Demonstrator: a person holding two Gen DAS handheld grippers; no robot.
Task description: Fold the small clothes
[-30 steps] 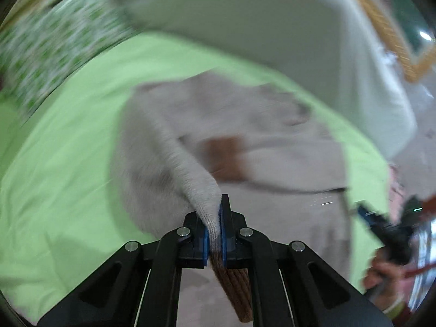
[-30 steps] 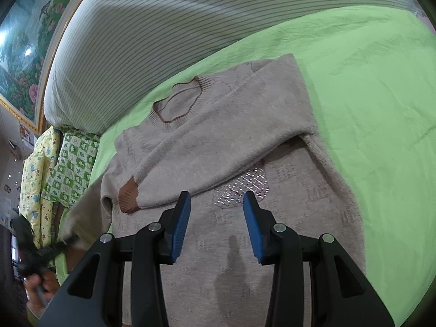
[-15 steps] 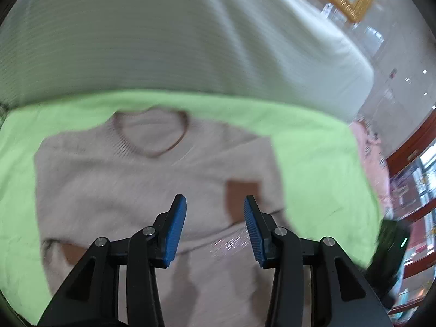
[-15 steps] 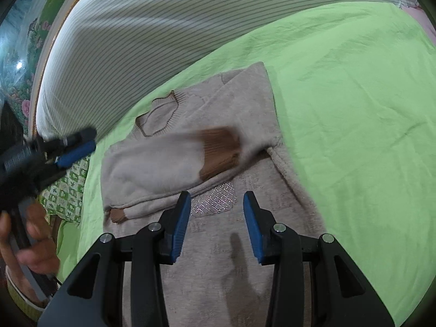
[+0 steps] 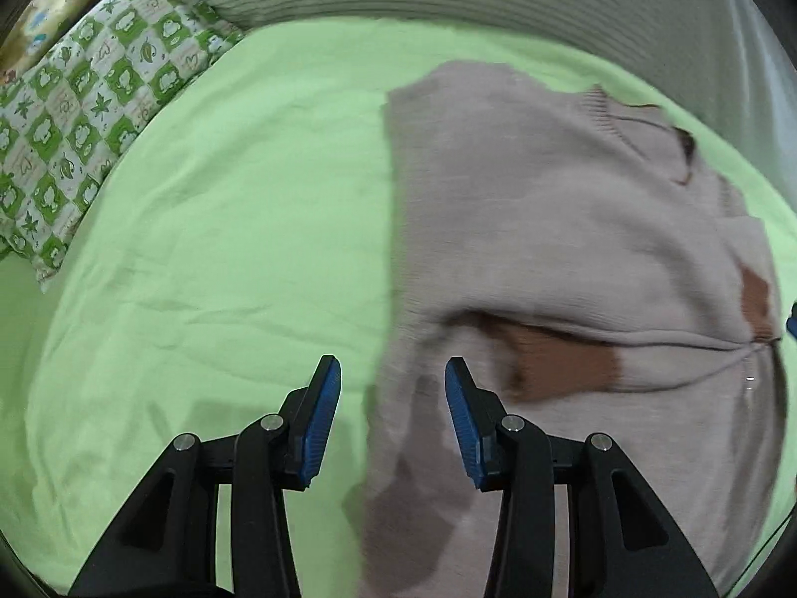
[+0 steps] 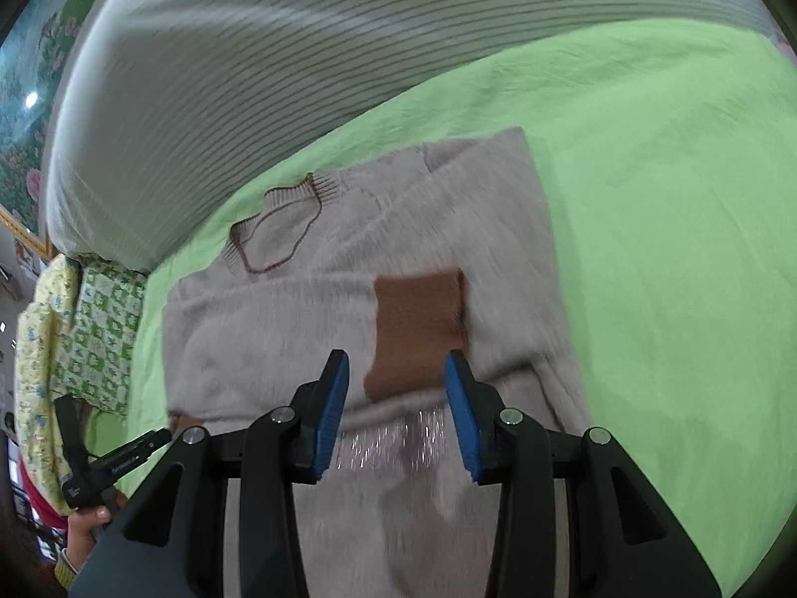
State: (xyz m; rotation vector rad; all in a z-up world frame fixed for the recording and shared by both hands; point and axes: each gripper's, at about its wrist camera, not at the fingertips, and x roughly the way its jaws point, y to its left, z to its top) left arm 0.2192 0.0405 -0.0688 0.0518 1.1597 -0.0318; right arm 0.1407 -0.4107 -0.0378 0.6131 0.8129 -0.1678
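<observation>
A small beige knit sweater with brown cuffs lies flat on the green bedsheet, both sleeves folded across its chest. A brown cuff lies on the chest. My left gripper is open and empty, over the sweater's left edge. In the right wrist view the sweater shows its brown-trimmed neck hole and a brown cuff. My right gripper is open and empty, just above that cuff and a sparkly patch.
A striped grey-white quilt runs along the far side of the bed. A green-and-white patterned pillow lies at the left. The left gripper's body and the hand holding it show at the lower left of the right wrist view.
My left gripper let go of the sleeve it held a second ago, opened, and swung back to the sweater's left edge. The second sleeve now lies folded across the chest.
</observation>
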